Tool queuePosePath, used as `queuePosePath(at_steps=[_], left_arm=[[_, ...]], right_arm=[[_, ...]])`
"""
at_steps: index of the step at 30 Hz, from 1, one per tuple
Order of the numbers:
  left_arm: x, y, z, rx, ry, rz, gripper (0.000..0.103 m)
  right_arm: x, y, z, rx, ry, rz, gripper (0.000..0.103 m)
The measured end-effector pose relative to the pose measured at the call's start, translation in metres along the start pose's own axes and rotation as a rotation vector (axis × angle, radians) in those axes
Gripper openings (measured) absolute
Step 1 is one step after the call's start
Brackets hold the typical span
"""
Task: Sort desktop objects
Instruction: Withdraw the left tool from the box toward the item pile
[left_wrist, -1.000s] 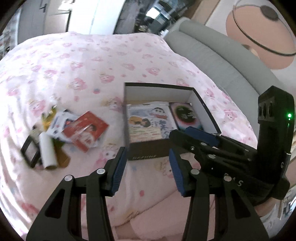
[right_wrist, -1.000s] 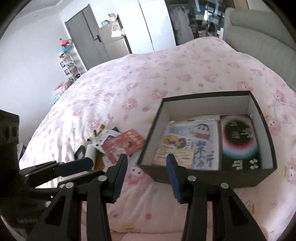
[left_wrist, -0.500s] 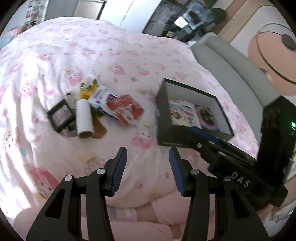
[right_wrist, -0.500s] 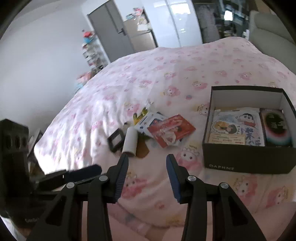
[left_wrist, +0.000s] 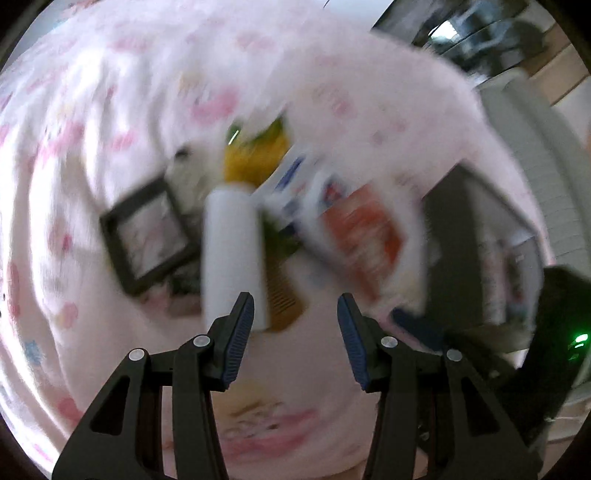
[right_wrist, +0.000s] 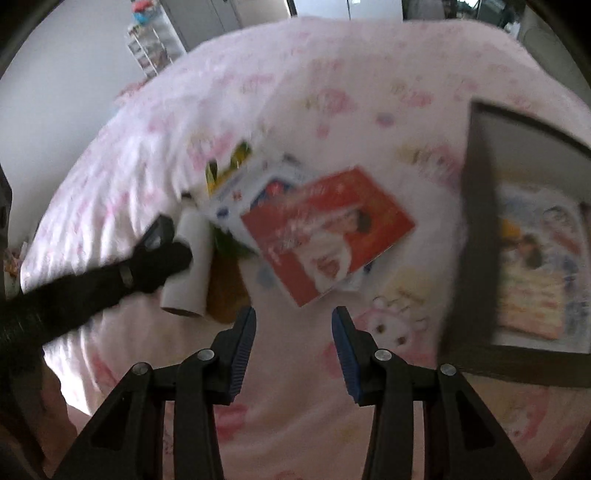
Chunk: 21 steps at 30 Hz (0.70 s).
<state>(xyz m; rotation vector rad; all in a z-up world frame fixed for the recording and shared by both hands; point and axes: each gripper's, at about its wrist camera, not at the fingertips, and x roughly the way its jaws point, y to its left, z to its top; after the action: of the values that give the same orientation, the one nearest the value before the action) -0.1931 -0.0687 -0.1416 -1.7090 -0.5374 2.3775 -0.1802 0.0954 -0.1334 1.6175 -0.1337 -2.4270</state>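
Observation:
A pile of small objects lies on the pink bedspread. In the left wrist view I see a white tube (left_wrist: 231, 251), a black square frame (left_wrist: 147, 229), a brown comb (left_wrist: 284, 295) and a red card (left_wrist: 365, 229). My left gripper (left_wrist: 295, 326) is open and empty, just short of the tube and comb. In the right wrist view the red card (right_wrist: 328, 229) lies ahead of my right gripper (right_wrist: 293, 330), which is open and empty. The white tube (right_wrist: 188, 266) shows at left, with the left gripper's finger over it. Both views are blurred.
A black box (right_wrist: 476, 236) with printed cards inside stands on the right; it also shows in the left wrist view (left_wrist: 458, 236). White-and-blue packets (right_wrist: 251, 184) and a yellow-green item (right_wrist: 236, 158) lie behind the red card. A grey sofa (left_wrist: 546, 158) is at far right.
Both grippers have swung left from the box and dropped closer to the pile. The objects now look much larger and the box has slid to the right edge.

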Motion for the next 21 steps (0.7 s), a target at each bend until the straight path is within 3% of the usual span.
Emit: queuePosePath(at_steps=[3,7,11,15,21], left_arm=[[-0.001,0.006,0.002,-0.05,-0.01,-0.056,0.046],[0.002,0.008,0.003,-0.07,-0.009,-0.085,0.046],[0.007,0.017,0.003,-0.149,0.015,-0.167,0.046],[0.014,0.015,0.017,-0.243,0.048,-0.296,0.046],[0.047,-0.007,0.023,-0.244,0.094,-0.25,0.035]], right_arm=[[0.015,0.0,-0.001,0.021,0.004,-0.028,0.039],[0.018,-0.005,-0.002,0.068,-0.009,0.015,0.039],[0.008,-0.015,-0.008,0.105,-0.046,0.07,0.039],[-0.002,-0.022,-0.013,0.128,-0.082,0.09,0.039],[-0.003,-0.029,-0.013,0.139,-0.094,0.113,0.039]])
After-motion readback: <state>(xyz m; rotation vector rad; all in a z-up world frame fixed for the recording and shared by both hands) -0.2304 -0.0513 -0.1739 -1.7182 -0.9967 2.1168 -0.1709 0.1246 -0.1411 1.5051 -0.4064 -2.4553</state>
